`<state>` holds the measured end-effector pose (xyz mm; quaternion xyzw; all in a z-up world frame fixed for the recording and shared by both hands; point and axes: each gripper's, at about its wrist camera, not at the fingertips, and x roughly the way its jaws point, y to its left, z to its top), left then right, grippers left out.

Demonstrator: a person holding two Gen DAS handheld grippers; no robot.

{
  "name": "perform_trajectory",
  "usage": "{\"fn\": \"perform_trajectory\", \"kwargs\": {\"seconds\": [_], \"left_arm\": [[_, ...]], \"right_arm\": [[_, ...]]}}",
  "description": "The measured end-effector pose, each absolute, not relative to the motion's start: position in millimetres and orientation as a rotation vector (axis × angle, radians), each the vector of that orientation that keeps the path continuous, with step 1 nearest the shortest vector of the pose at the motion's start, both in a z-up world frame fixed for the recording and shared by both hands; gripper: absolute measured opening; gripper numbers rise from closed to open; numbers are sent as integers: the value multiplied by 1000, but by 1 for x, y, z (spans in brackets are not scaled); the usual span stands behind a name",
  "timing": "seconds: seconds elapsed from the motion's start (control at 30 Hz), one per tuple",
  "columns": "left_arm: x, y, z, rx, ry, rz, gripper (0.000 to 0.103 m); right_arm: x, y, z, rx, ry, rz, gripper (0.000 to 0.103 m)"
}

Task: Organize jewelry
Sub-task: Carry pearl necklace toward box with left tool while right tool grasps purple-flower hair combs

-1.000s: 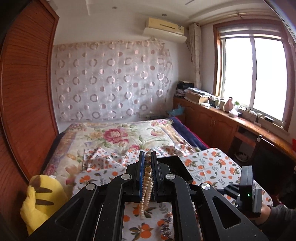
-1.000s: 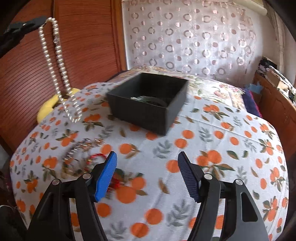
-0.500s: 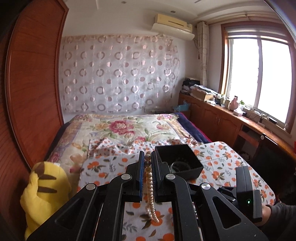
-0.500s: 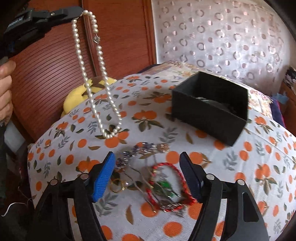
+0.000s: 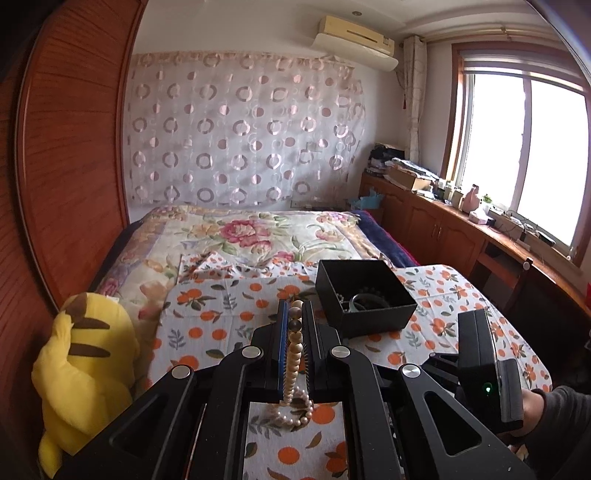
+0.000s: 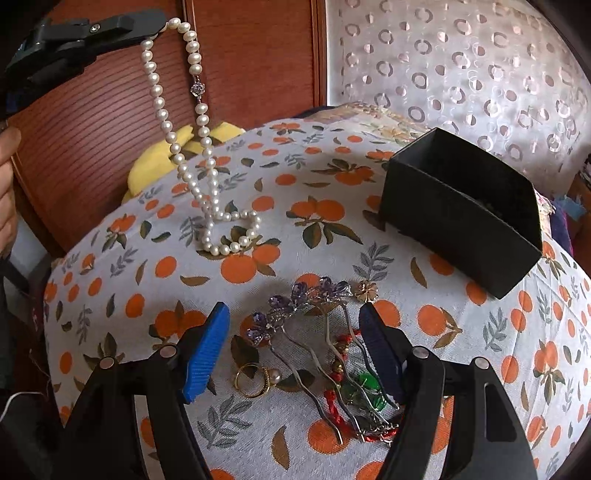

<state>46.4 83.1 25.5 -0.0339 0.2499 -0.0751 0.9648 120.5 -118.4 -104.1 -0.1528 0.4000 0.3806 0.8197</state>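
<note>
My left gripper [image 5: 294, 314] is shut on a pearl necklace [image 5: 293, 354]; it also shows in the right wrist view [image 6: 155, 26], held high at the upper left. The pearl necklace [image 6: 199, 155] hangs down and its lower loop rests on the orange-print cloth [image 6: 147, 280]. My right gripper [image 6: 295, 350] is open, low over a pile of jewelry: purple flower hairpins [image 6: 299, 299], a gold ring with a pearl [image 6: 253, 380] and a red cord bracelet with green beads [image 6: 354, 391]. A black open box [image 6: 461, 210] with some jewelry inside [image 5: 364, 299] stands to the right.
A yellow plush toy [image 5: 81, 373] sits left of the table by a wooden wardrobe [image 5: 62, 147]. A bed with a floral quilt [image 5: 240, 236] lies beyond the table. The right gripper's body [image 5: 480, 362] shows at right in the left wrist view.
The left gripper lowered the necklace, so its bottom loop now lies on the cloth. The right gripper moved left and down over the jewelry pile, away from the box.
</note>
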Motion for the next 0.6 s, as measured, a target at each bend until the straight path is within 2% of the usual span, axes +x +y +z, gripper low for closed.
{"fn": "perform_trajectory", "kwargs": {"seconds": [0.13, 0.2, 0.27, 0.6], "left_arm": [[49, 81, 19, -67, 522, -154, 6], [51, 79, 18, -65, 527, -157, 6], [51, 77, 18, -60, 526, -160, 6], [58, 61, 27, -43, 509, -183, 6]], "right_arm": [[118, -113, -107, -391, 839, 791, 74], [116, -114, -107, -413, 827, 781, 64], [115, -117, -106, -412, 825, 784, 61], [117, -146, -82, -338, 769, 778, 60]]}}
